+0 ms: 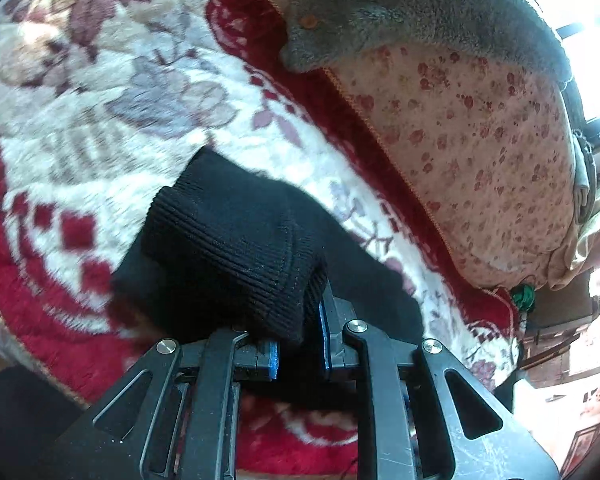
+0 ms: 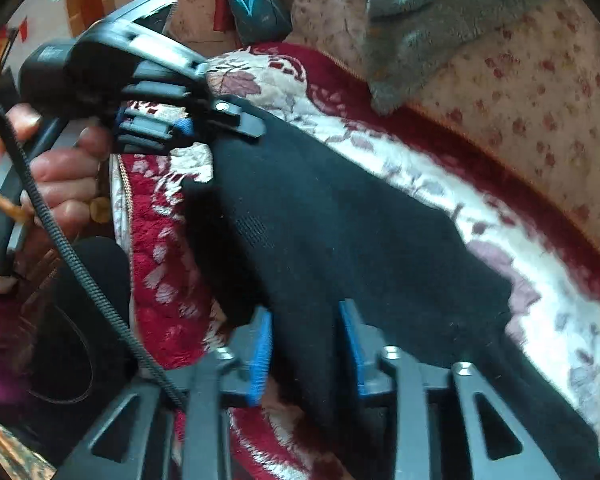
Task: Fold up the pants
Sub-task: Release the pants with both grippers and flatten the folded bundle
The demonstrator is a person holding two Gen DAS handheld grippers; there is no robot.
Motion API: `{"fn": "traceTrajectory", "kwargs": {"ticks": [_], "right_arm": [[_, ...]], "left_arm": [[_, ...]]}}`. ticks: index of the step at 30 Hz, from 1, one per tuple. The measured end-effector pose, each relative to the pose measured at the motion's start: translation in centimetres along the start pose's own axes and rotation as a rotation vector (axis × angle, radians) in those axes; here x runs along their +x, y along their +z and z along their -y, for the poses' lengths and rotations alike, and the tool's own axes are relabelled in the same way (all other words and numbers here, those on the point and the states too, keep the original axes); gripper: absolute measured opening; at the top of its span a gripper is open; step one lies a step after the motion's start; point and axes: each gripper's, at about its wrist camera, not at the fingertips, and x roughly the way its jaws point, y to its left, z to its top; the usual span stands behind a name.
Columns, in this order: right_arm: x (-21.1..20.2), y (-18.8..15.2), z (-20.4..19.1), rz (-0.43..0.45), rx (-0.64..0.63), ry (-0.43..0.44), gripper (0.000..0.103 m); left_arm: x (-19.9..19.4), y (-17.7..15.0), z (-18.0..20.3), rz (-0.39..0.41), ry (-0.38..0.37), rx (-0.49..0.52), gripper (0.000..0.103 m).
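Observation:
The black knit pants [image 2: 340,220] lie stretched across a red and white floral blanket [image 2: 160,264]. In the left wrist view my left gripper [image 1: 300,344] is shut on the ribbed cuff [image 1: 236,248] of the pants, which bunches over the blue pads [image 1: 323,320]. In the right wrist view my right gripper [image 2: 306,344] has its blue pads [image 2: 260,352] on either side of a fold of the black fabric and is shut on it. The left gripper also shows in the right wrist view [image 2: 204,120], held by a hand at the far end of the pants.
A grey fleece blanket [image 1: 420,12] lies over a pink flowered pillow [image 1: 480,152] at the back. The blanket's edge [image 1: 28,356] runs along the near left. A black cable [image 2: 60,240] hangs beside the hand.

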Motion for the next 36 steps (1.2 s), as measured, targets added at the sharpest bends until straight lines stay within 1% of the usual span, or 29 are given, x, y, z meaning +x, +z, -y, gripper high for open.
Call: {"fn": "traceTrajectory", "kwargs": {"ticks": [1, 3, 6, 7, 8, 9, 10, 11, 12, 13, 14, 15, 16, 19, 22, 24, 26, 27, 29, 30, 32, 34, 36], "right_arm": [[-0.5, -0.1, 0.0, 0.013, -0.002, 0.009, 0.018], [-1.0, -0.4, -0.3, 0.018, -0.027, 0.02, 0.018], [-0.3, -0.8, -0.7, -0.011, -0.028, 0.035, 0.017], [0.0, -1.1, -1.0, -0.021, -0.03, 0.037, 0.017], [0.3, -1.3, -1.2, -0.028, -0.031, 0.039, 0.017], [0.7, -1.4, -1.3, -0.035, -0.024, 0.045, 0.018], [1.1, -1.6, -1.1, -0.044, -0.006, 0.045, 0.018], [1.2, -1.6, -1.0, -0.043, 0.009, 0.046, 0.018], [1.0, -1.6, -0.8, -0.039, 0.033, 0.063, 0.022], [0.8, -1.5, -0.8, -0.039, 0.046, 0.081, 0.027], [0.4, -1.5, -0.7, -0.043, 0.061, 0.106, 0.031], [-0.1, -1.4, -0.6, -0.046, 0.073, 0.121, 0.033], [-0.6, -1.5, -0.5, -0.041, 0.081, 0.125, 0.033], [-2.4, -1.9, 0.2, 0.002, 0.114, 0.108, 0.033], [-3.8, -3.1, 2.2, 0.038, 0.203, 0.094, 0.033], [-3.9, -4.0, 3.7, 0.029, 0.262, 0.076, 0.033], [-3.7, -5.1, 5.1, 0.009, 0.324, 0.073, 0.033], [-3.6, -5.7, 5.6, 0.007, 0.354, 0.093, 0.033], [-4.1, -6.2, 6.6, 0.041, 0.434, 0.14, 0.033], [-4.5, -6.2, 7.1, 0.06, 0.469, 0.16, 0.033], [-5.4, -5.6, 8.0, 0.109, 0.51, 0.184, 0.033], [-6.6, -4.7, 9.7, 0.165, 0.564, 0.192, 0.033], [-6.9, -3.9, 11.7, 0.197, 0.629, 0.231, 0.034]], "left_arm": [[-0.1, -0.5, -0.5, 0.001, 0.008, 0.009, 0.014], [0.4, -1.3, -1.6, 0.0, 0.028, 0.013, 0.014], [1.4, -2.2, -2.6, 0.001, 0.053, 0.015, 0.014], [1.4, -2.5, -2.6, 0.012, 0.053, 0.043, 0.014], [1.4, -2.6, -2.5, 0.022, 0.054, 0.063, 0.017], [1.3, -2.7, -2.5, 0.033, 0.053, 0.07, 0.018], [1.1, -2.8, -2.5, 0.039, 0.05, 0.068, 0.023], [1.0, -2.7, -2.5, 0.043, 0.053, 0.069, 0.027], [0.6, -2.7, -2.5, 0.052, 0.063, 0.075, 0.035], [0.3, -2.6, -2.5, 0.067, 0.085, 0.079, 0.045], [-0.3, -2.6, -2.6, 0.094, 0.111, 0.081, 0.047], [-1.0, -2.6, -2.7, 0.124, 0.134, 0.08, 0.048], [-1.8, -2.6, -2.9, 0.147, 0.142, 0.075, 0.048], [-3.5, -2.7, -3.1, 0.198, 0.151, 0.062, 0.048], [-4.1, -3.0, -2.4, 0.225, 0.138, 0.083, 0.048], [-3.4, -3.3, -1.8, 0.214, 0.136, 0.108, 0.048], [-1.9, -3.9, -1.3, 0.171, 0.157, 0.127, 0.048], [-0.7, -4.3, -1.2, 0.134, 0.188, 0.142, 0.048], [0.6, -4.7, -1.0, 0.108, 0.242, 0.161, 0.048], [0.8, -4.9, -1.0, 0.113, 0.258, 0.17, 0.048], [0.4, -4.9, -0.8, 0.122, 0.26, 0.169, 0.048], [-0.6, -4.6, -0.4, 0.147, 0.241, 0.15, 0.048], [-1.9, -4.6, 0.4, 0.197, 0.223, 0.147, 0.048]]}}
